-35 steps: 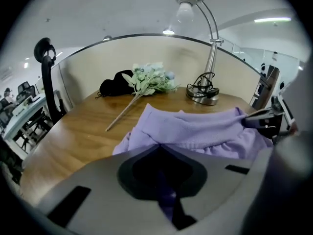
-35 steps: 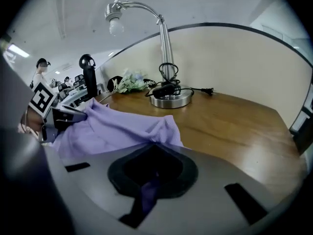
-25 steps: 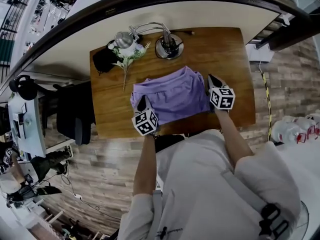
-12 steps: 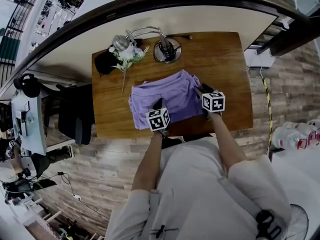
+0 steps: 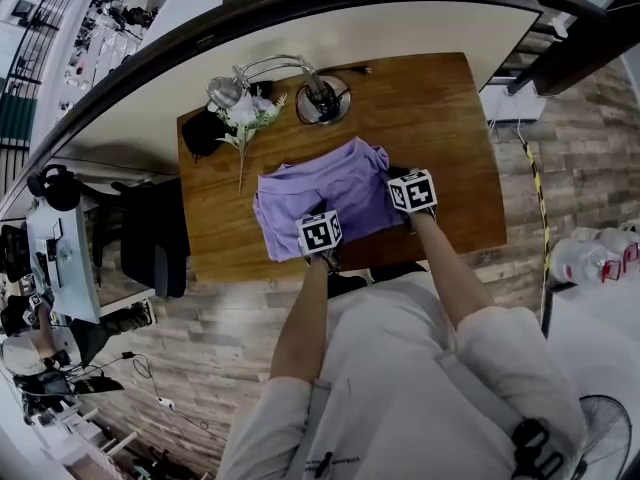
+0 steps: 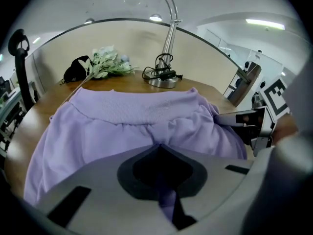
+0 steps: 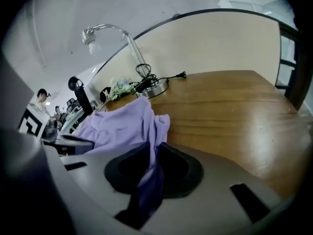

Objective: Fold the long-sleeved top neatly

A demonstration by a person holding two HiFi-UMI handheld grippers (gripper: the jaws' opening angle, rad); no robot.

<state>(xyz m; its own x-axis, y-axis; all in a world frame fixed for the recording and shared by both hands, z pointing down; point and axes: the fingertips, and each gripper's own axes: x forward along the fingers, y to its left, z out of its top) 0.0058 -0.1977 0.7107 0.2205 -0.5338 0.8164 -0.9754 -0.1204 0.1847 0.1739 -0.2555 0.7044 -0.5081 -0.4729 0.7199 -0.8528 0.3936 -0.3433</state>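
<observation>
The lilac long-sleeved top [image 5: 320, 190] lies bunched on the wooden table [image 5: 440, 108]. My left gripper [image 5: 318, 213] is at the top's near edge, shut on a fold of its cloth [image 6: 132, 126]. That fold runs down between the jaws of the left gripper [image 6: 160, 150]. At the top's right corner, my right gripper [image 5: 395, 180] has a strip of the lilac cloth [image 7: 122, 126] between its jaws. The jaws of the right gripper [image 7: 155, 153] are closing on that strip. The two grippers are close together, and each shows in the other's view.
A chrome desk lamp [image 5: 320, 98] with a coiled cable stands at the table's far edge. A spray of white flowers [image 5: 245, 118] and a black pouch [image 5: 205, 133] lie at the far left. A black chair [image 5: 150, 238] stands left of the table.
Both grippers have come toward each other along the top's near side, the left moving right and the right moving left. The top looks narrower and more bunched.
</observation>
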